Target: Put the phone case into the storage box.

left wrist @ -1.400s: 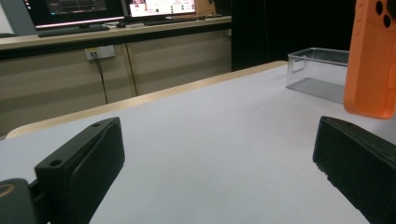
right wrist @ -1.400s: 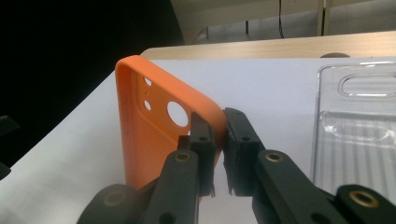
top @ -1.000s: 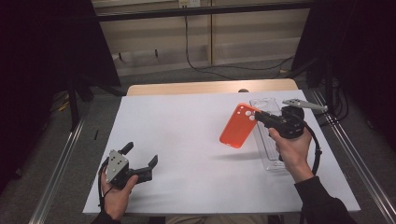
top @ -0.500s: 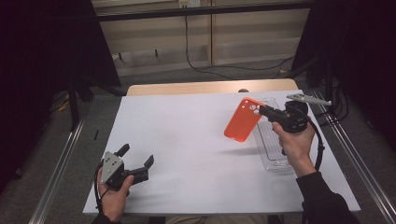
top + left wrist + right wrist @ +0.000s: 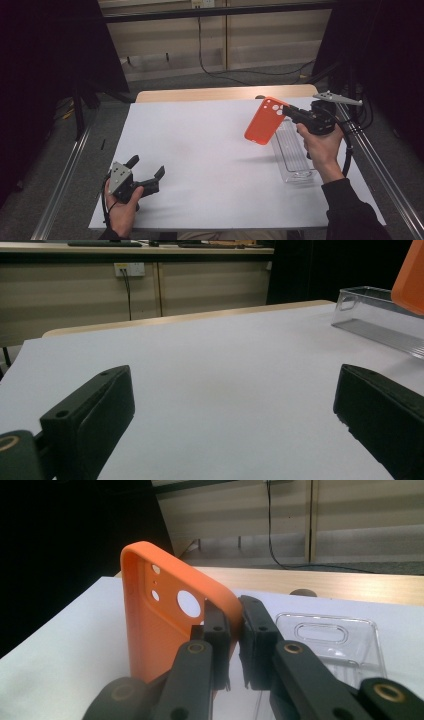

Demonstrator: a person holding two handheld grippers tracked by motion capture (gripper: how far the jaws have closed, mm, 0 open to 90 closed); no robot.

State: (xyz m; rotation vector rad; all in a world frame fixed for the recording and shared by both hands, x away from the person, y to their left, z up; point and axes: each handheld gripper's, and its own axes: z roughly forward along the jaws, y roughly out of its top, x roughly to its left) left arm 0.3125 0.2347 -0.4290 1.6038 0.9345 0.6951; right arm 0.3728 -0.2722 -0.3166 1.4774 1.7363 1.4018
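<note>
The right gripper (image 5: 289, 113) holds the orange phone case (image 5: 263, 120) above the tabletop (image 5: 200, 150), jaws clamped on its edge beside the clear tray (image 5: 292, 150); a firm pinch probably prevents slipping. The left gripper (image 5: 147, 172) rests with jaws apart.

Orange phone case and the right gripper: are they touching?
Touching. In the right gripper view the right gripper has its fingers clamped on the edge of the orange phone case; the high view shows the case held above the table.
</note>
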